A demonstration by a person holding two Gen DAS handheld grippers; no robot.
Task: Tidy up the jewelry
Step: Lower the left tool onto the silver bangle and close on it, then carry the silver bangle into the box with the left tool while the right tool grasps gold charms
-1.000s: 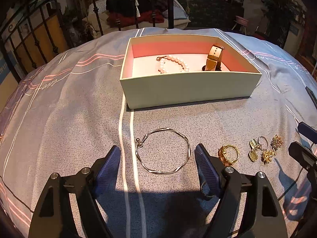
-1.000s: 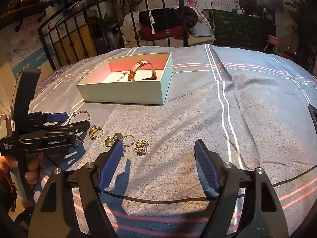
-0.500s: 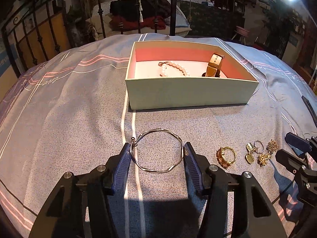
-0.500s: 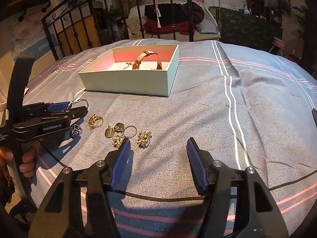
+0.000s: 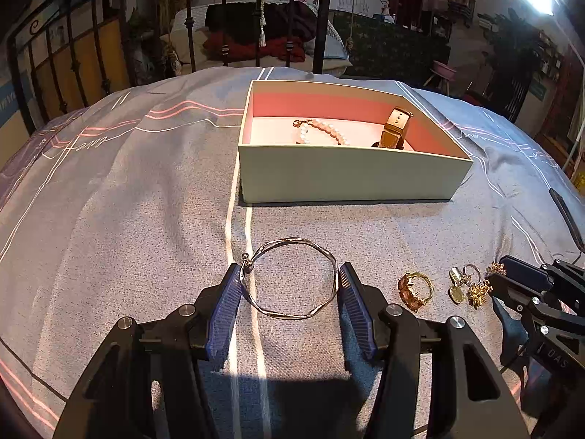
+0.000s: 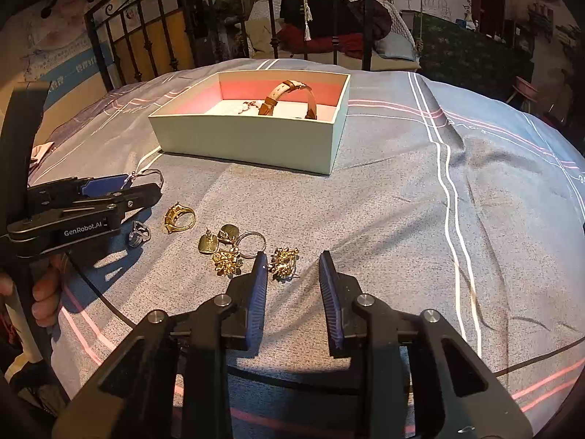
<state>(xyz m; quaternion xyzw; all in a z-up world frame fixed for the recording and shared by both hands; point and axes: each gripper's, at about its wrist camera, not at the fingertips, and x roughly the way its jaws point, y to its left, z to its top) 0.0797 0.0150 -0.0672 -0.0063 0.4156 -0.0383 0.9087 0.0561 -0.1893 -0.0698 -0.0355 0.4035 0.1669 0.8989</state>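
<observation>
A silver twisted bangle [image 5: 292, 311] lies on the grey bedspread between the fingers of my left gripper [image 5: 290, 281], which touch both its sides. The pale green box [image 5: 351, 175] with a pink inside stands beyond; it holds a pearl bracelet [image 5: 321, 130] and a tan watch [image 5: 395, 128]. A gold ring [image 5: 415, 289] and small gold earrings [image 5: 471, 287] lie to the right. My right gripper [image 6: 292, 267] is partly open around one gold flower earring [image 6: 283, 258]. The box [image 6: 248, 142] also shows in the right wrist view.
A gold ring [image 6: 178, 216], a small silver ring [image 6: 138, 233], heart-shaped pieces [image 6: 214, 241] and a key ring [image 6: 252, 243] lie left of my right gripper. A black iron bed frame [image 5: 321, 18] stands behind the box. A dark phone [image 5: 566, 216] lies at the right edge.
My left gripper has narrowed from wide open until its fingers touch the bangle. My right gripper has moved left and forward and narrowed around the flower earring.
</observation>
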